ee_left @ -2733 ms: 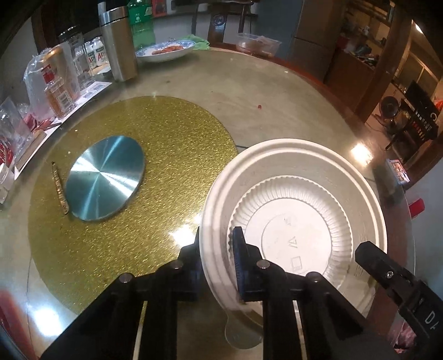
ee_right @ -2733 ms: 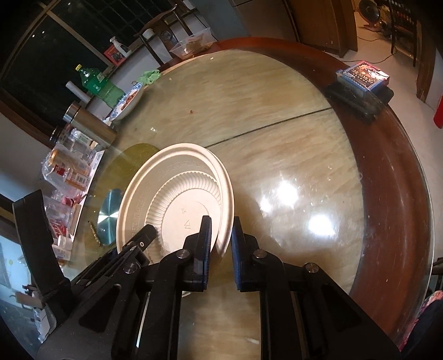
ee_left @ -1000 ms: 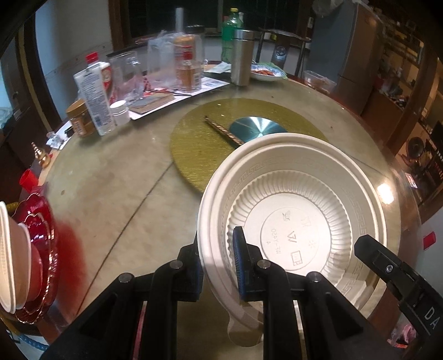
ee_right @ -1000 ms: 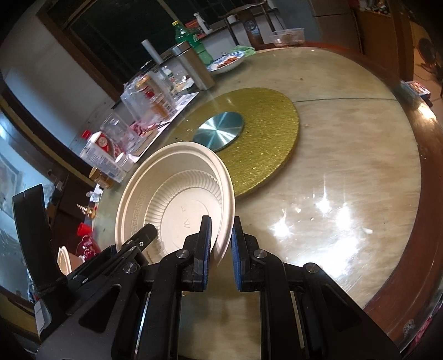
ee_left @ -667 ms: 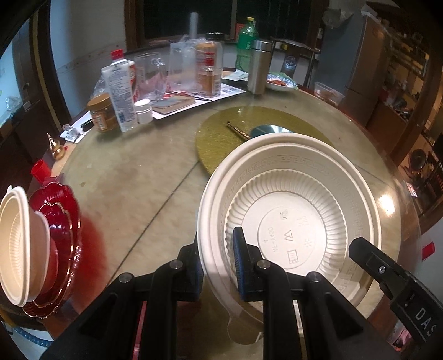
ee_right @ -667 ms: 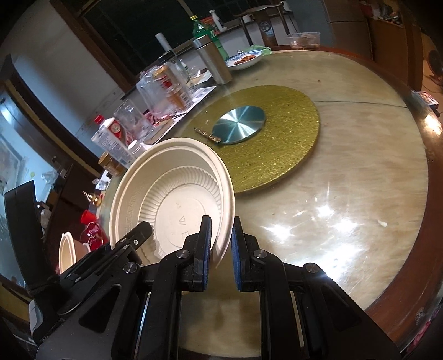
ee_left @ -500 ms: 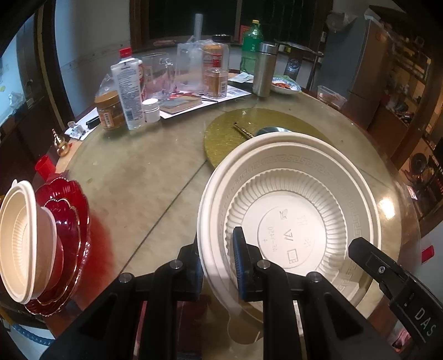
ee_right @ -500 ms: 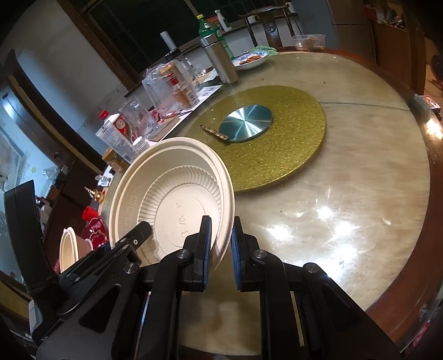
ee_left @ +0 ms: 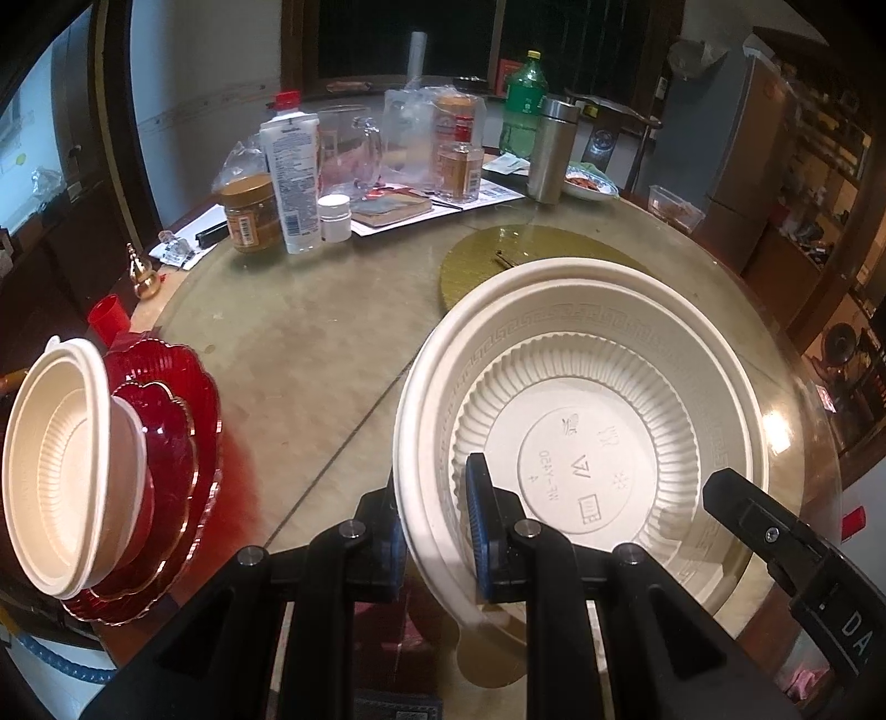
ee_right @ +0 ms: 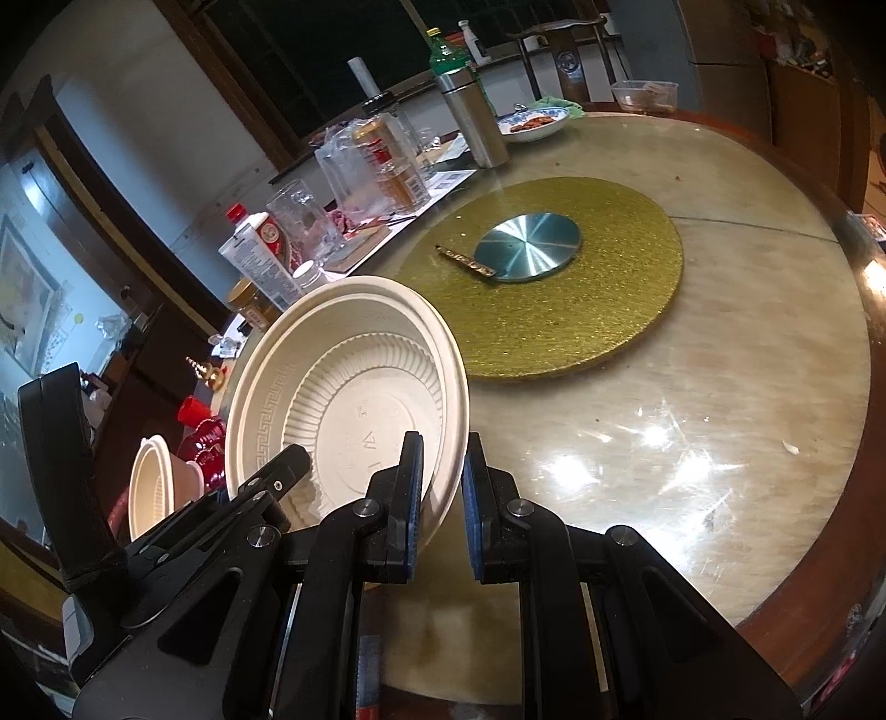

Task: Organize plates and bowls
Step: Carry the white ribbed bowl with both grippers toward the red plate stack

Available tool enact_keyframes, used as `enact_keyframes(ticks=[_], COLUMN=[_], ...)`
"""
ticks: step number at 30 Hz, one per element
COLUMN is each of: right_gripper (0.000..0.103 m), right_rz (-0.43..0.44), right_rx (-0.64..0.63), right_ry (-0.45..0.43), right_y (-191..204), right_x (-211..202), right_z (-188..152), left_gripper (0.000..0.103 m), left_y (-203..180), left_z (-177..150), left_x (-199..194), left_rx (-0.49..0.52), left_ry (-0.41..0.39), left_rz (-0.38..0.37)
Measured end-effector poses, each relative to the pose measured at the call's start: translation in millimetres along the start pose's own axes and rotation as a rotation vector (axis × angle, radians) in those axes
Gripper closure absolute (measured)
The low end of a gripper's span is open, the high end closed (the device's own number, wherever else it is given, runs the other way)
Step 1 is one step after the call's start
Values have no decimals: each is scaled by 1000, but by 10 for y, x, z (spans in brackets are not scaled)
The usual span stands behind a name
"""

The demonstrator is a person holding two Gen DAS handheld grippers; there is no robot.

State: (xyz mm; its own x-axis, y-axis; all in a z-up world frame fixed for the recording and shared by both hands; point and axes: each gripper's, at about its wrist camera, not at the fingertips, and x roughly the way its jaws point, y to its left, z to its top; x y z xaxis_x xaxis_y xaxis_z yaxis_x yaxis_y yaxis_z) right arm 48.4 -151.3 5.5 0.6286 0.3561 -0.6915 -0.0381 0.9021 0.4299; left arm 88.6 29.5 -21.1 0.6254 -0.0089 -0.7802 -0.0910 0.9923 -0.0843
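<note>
Above table edge (ee_left: 166, 310), bowl (ee_left: 581, 421) (rim-gripped)

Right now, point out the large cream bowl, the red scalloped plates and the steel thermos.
large cream bowl (ee_left: 570, 459), left wrist view, flat inner base
red scalloped plates (ee_left: 191, 382), left wrist view, outer rim
steel thermos (ee_right: 476, 119), right wrist view, body

Dim dining room at night.
Round glass-topped table (ee_left: 310, 332), dark windows (ee_left: 387, 39) behind, wooden chair (ee_right: 559, 50), grey refrigerator (ee_left: 758, 133).
</note>
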Motion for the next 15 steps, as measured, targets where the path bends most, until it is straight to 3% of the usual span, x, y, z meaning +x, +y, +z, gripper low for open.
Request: enact_keyframes(ticks=[15], right_gripper=[90], right_rz=[55], right_rx=[-70], right_ry=[5], right_y=[412], right_x=[33], right_z=[-53], left_gripper=[85], left_y=[382], left_z=[4], left_x=[-254], left_rx=[-65], left_ry=[-47], left_rz=[21])
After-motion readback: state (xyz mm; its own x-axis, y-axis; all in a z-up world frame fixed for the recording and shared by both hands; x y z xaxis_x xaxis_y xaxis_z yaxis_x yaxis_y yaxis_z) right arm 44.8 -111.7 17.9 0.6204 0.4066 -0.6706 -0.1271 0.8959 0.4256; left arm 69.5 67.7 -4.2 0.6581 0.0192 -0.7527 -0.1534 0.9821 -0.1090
